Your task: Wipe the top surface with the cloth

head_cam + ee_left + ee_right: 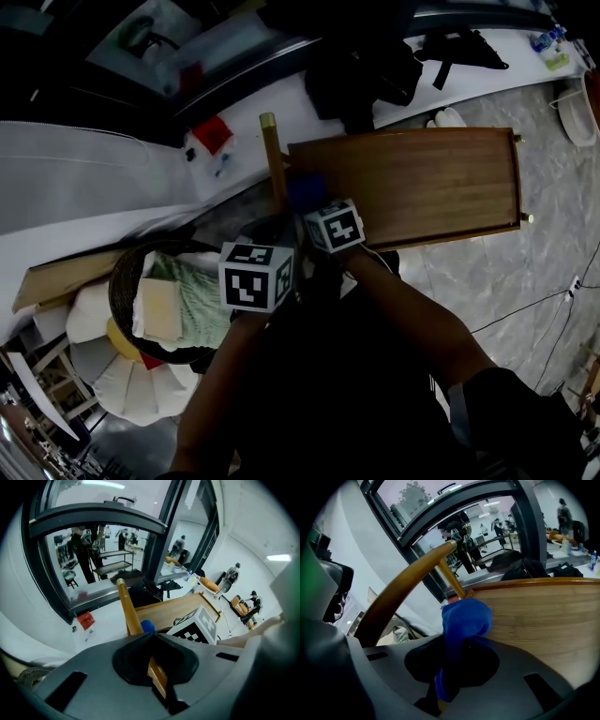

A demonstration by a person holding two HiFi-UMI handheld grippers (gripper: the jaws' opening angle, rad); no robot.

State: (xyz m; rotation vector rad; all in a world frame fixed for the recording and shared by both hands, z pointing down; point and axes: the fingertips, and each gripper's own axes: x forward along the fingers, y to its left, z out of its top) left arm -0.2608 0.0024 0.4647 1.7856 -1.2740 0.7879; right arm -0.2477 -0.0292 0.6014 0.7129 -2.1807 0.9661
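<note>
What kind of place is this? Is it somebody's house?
Probably not a house; more likely a lab or workshop. Behind a big dark-framed glass wall, people stand among metal racks, and cables trail over the stone-look floor.

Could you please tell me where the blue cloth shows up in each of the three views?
Head view: bunched blue cloth at centre, by the left edge of the brown wooden board.
Left gripper view: blue cloth, small, just below centre.
Right gripper view: blue cloth large at centre, clamped by the right gripper.
Shared landmark: that board.
</note>
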